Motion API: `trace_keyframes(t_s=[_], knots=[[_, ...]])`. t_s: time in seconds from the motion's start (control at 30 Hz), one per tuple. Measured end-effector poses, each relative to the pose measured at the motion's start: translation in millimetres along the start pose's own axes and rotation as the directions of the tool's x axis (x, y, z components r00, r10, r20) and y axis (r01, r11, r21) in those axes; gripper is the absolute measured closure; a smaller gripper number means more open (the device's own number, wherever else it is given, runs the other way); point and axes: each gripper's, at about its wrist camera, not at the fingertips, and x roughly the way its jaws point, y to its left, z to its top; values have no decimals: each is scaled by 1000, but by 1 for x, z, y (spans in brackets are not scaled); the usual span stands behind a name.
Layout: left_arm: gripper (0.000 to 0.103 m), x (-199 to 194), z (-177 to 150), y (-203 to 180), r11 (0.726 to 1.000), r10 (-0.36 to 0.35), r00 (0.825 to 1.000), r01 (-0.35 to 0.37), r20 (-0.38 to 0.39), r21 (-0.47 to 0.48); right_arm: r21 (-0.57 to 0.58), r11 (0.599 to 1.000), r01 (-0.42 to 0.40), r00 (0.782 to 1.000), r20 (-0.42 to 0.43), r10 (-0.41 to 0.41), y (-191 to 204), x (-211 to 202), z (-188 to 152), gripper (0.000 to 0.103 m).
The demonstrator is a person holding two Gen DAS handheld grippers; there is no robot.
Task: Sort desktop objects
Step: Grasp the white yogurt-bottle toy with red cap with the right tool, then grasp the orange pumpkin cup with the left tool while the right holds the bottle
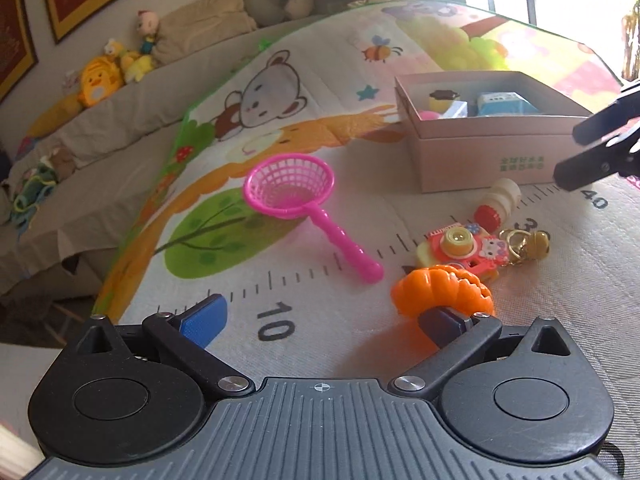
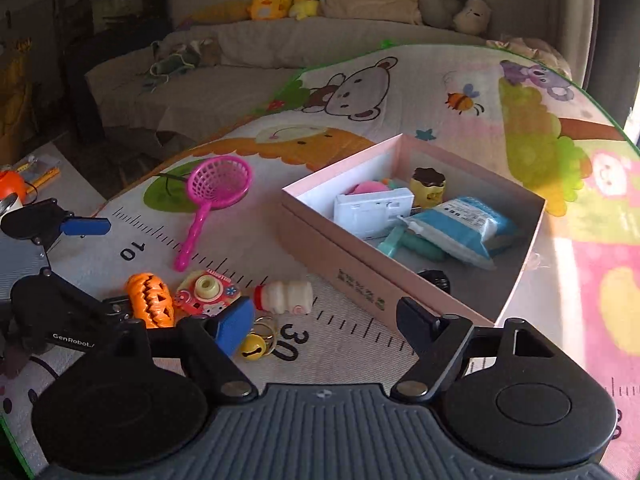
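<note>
My left gripper (image 1: 320, 320) is open and low over the play mat; its right finger touches the orange pumpkin toy (image 1: 442, 290). The pumpkin (image 2: 150, 300) also shows in the right wrist view beside the left gripper's finger. A pink strainer (image 1: 296, 192), a toy camera (image 1: 464, 252), gold bells on a ring (image 1: 524, 242) and a small white bottle with a red cap (image 1: 500, 202) lie on the mat. The pink box (image 2: 360, 276) holds several items, among them a blue packet (image 2: 464, 228). My right gripper (image 2: 324, 320) is open and empty, near the box's front corner.
The cartoon play mat (image 2: 400, 92) has a printed ruler along it. A sofa with plush toys (image 2: 272, 0) stands behind the mat. Clutter with an orange object (image 2: 12, 186) sits on the floor at the far left.
</note>
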Motion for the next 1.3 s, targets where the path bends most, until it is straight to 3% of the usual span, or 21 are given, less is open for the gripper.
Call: trace_keyframes(t_s=[0.07, 0.17, 0.23, 0.27, 0.33, 0.43, 0.7, 0.9, 1.07, 1.3], knots=[[0, -5, -3, 3, 998, -59, 998, 59, 0, -23, -8, 1000, -10, 999, -48, 10, 10, 21, 3, 41], [0, -16, -6, -1, 981, -187, 982, 188, 8, -39, 37, 999, -32, 996, -80, 35, 11, 47, 7, 42], [0, -21, -7, -9, 972, -235, 972, 236, 27, -16, 76, 996, -40, 996, -78, 46, 8, 59, 9, 44], [0, -22, -7, -17, 969, -247, 968, 247, 37, 8, 84, 996, -37, 996, -78, 44, 7, 63, 10, 53], [0, -21, -6, -29, 970, -241, 970, 239, 39, 49, 99, 995, -32, 995, -91, 41, 6, 65, 9, 60], [0, -20, -3, -44, 967, -242, 969, 237, 44, 95, 111, 993, -32, 996, -78, 41, 5, 50, 3, 60], [0, -14, 4, -61, 971, -222, 973, 215, 67, 106, 139, 990, 19, 1000, -22, -16, 0, -15, -45, 60], [12, -14, -2, -70, 957, -236, 971, 224, 46, 184, 186, 982, 31, 999, -49, -23, 8, -28, -84, 60], [14, -5, -3, -67, 950, -235, 972, 226, 16, 216, 192, 981, 16, 999, -41, -8, 16, -36, -93, 60], [14, -26, -14, -72, 884, -407, 913, 405, -44, 233, 163, 986, 34, 999, -38, -28, 24, -38, -97, 58]])
